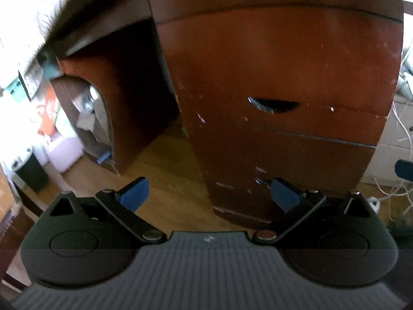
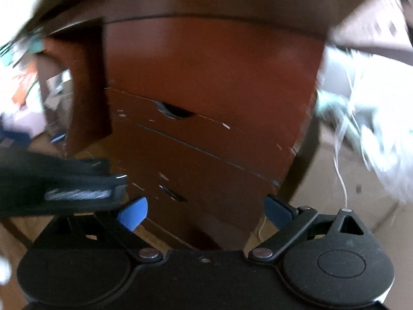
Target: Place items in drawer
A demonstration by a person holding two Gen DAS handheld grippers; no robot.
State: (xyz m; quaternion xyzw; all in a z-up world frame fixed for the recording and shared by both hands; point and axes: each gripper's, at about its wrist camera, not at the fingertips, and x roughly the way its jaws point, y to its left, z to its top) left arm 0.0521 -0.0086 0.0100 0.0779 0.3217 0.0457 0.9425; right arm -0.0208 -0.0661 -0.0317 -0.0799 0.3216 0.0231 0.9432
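Left tool (image 1: pixel 209 196): my blue-padded fingers (image 1: pixel 135 193) stand wide apart with nothing between them; it is released. It faces the front of a reddish-brown wooden drawer unit (image 1: pixel 278 59) at close range, without touching it.

Right tool (image 2: pixel 205 213): its blue fingers (image 2: pixel 133 213) are likewise spread wide and carry nothing; released. It faces the same drawer unit (image 2: pixel 211 72) from slightly to the right, also clear of the wood. This view is blurred.

Drawers: all fronts visible are shut. In the left view, the middle drawer (image 1: pixel 296 121) shows a dark crescent-shaped pull recess (image 1: pixel 273 104) at its top edge; a lower drawer (image 1: pixel 284 165) sits beneath it, with a second recess just above my right-hand finger pad. In the right view the same recess (image 2: pixel 174 111) appears on the drawer (image 2: pixel 196 134). The wood carries many pale chips and scratches.

The left tool's black body (image 2: pixel 64 188) intrudes at the left edge of the right view, just beside the right tool's left finger.

Surroundings: wooden floor (image 1: pixel 167 160) under the unit; the table's knee space to the left holds a second wooden panel (image 1: pixel 124 98). White cables (image 1: pixel 402 129) lie to the right of the unit. Clutter at far left is too blurred to identify.
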